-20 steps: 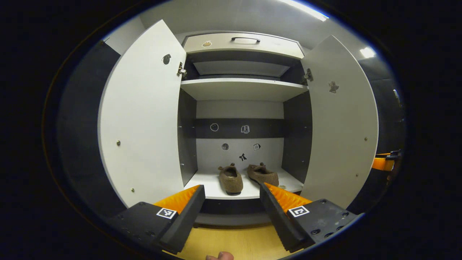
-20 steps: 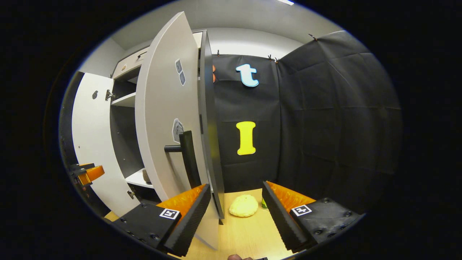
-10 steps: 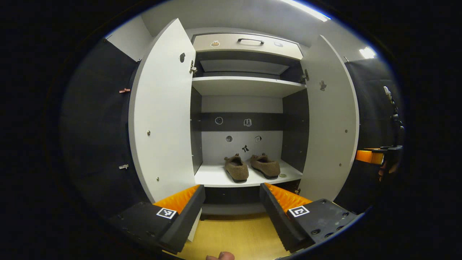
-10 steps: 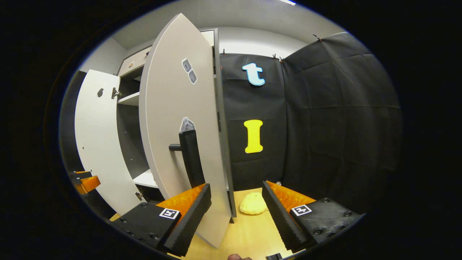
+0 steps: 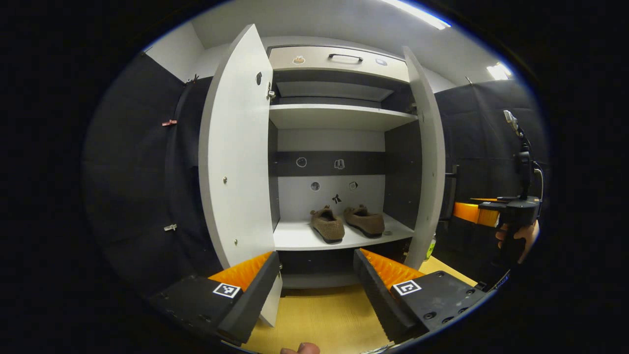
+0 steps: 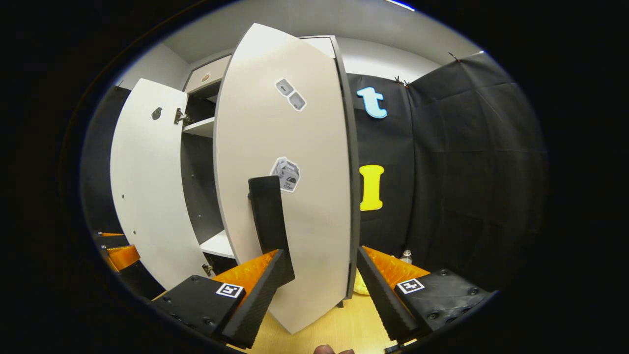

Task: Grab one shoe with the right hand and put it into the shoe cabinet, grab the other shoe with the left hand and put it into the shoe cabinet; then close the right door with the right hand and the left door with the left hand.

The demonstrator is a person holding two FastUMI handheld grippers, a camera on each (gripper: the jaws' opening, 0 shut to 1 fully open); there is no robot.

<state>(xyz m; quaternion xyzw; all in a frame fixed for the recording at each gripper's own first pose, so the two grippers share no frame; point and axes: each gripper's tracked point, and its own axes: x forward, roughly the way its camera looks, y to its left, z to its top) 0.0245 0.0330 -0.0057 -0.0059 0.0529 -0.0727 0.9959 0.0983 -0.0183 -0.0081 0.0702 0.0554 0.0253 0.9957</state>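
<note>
Two fuzzy brown shoes [image 5: 346, 223] sit on a white shelf [image 5: 339, 236] inside a cabinet with pale grey doors [image 6: 290, 196], a black handle [image 6: 269, 216] and a light wood floor [image 5: 319, 324].

Two brown fuzzy shoes, left shoe [image 5: 328, 224] and right shoe [image 5: 364, 220], sit side by side on the shoe cabinet's [image 5: 339, 118] bottom shelf, toes pointing near. Left door [image 5: 236, 162] stands wide open; right door [image 6: 290, 196], with a dark vertical handle [image 6: 268, 216], is partly swung.
</note>
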